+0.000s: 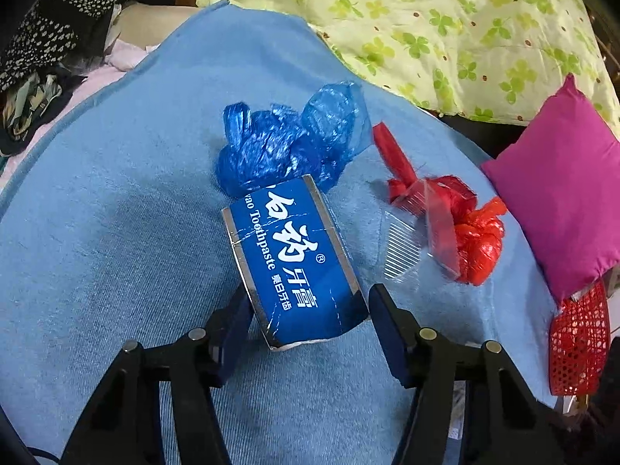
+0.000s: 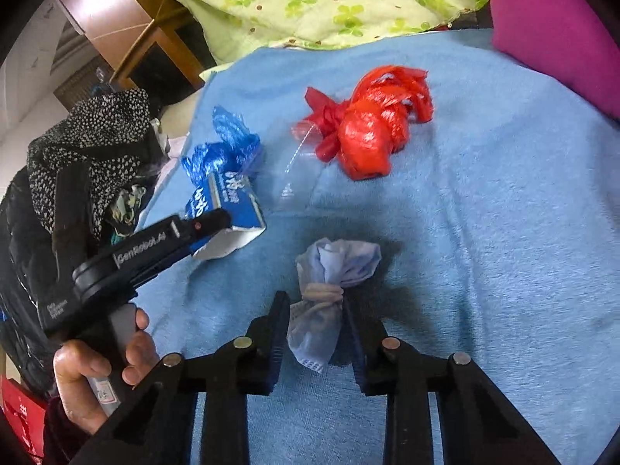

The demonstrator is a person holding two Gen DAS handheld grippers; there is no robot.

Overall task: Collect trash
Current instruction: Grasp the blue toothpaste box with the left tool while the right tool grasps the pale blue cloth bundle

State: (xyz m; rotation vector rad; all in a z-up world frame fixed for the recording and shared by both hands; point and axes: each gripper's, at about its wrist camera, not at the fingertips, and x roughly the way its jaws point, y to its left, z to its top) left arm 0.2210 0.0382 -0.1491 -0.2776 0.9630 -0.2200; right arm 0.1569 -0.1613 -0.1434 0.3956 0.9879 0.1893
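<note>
A blue toothpaste box point(image 1: 294, 259) lies on a light blue towel point(image 1: 116, 213). My left gripper point(image 1: 308, 302) is open, its fingers on either side of the box's near end. A crumpled blue plastic bag point(image 1: 286, 139) lies just beyond the box. A knotted red plastic bag point(image 1: 465, 228) and a clear plastic piece point(image 1: 403, 248) lie to the right. In the right wrist view my right gripper point(image 2: 316, 310) is shut on a pale knotted face mask point(image 2: 329, 294). The box point(image 2: 232, 201), blue bag point(image 2: 224, 147) and red bag point(image 2: 368, 128) show there too.
A magenta cushion point(image 1: 562, 193) lies at the right edge of the towel, a red mesh basket point(image 1: 577, 352) below it. A green clover-print quilt point(image 1: 445, 27) is behind. Dark spotted clothes point(image 2: 85, 147) are piled at the left.
</note>
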